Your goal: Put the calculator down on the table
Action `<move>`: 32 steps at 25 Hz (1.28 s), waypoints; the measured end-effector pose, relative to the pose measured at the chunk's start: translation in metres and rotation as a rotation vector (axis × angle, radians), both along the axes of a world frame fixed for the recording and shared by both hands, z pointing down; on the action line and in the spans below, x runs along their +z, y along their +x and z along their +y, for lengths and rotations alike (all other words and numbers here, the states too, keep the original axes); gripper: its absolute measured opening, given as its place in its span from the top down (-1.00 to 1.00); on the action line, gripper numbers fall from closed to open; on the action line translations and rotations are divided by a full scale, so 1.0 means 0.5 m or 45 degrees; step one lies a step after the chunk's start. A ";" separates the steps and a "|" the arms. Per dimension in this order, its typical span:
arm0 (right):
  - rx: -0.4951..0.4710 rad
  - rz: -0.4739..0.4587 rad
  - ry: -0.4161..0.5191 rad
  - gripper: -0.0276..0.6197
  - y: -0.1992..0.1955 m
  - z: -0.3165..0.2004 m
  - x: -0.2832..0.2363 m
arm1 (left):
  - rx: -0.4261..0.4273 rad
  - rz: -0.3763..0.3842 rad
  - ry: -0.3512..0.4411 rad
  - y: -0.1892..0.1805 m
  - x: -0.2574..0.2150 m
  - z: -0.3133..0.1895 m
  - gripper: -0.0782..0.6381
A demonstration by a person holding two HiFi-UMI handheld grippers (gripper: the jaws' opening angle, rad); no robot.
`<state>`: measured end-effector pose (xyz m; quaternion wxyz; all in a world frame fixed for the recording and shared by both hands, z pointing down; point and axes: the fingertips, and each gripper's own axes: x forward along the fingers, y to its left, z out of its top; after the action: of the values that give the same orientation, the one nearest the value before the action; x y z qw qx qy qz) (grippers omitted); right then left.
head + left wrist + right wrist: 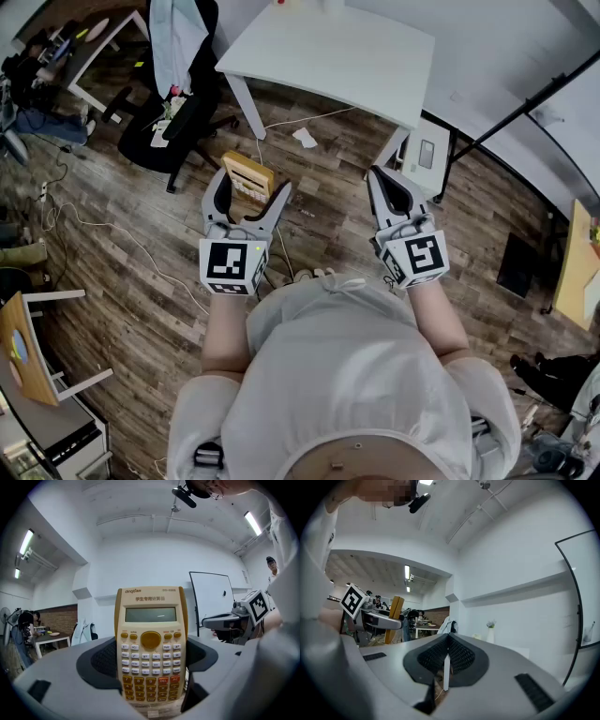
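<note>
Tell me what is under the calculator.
Wooden floor lies under the calculator, which the left gripper holds; the white table stands farther ahead. The patch directly below is hidden.

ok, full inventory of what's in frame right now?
calculator: 1, yellow with white and orange keys, upright between the left jaws
table: 1, white, ahead of both grippers
office chair: 1, black, left of the table
garment: 1, pale, draped over the chair
cable: 1, white, on the wood floor, left
paper scrap: 1, white, floor by the table
board: 1, white, black frame, right
left hand-held gripper: 1, grey, shut on the calculator
right hand-held gripper: 1, grey, shut, empty
</note>
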<state>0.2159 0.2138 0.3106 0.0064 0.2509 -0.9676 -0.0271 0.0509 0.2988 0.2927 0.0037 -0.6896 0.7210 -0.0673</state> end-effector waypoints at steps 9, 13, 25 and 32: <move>0.027 0.008 0.000 0.91 -0.036 0.010 0.001 | 0.009 0.000 0.000 -0.039 0.007 0.009 -0.34; 0.038 0.012 -0.004 0.91 -0.068 0.022 0.004 | 0.018 0.016 0.000 -0.071 0.011 0.021 -0.34; 0.090 0.042 -0.045 0.90 -0.164 0.037 0.037 | -0.009 0.090 -0.035 -0.184 0.056 0.058 -0.34; 0.047 0.042 -0.057 0.90 -0.233 -0.054 0.056 | -0.065 0.082 -0.049 -0.242 0.072 -0.011 -0.34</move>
<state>0.0991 0.1869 0.3387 0.0286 0.2680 -0.9629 -0.0094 -0.0703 0.2933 0.3288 -0.0345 -0.6728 0.7367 -0.0591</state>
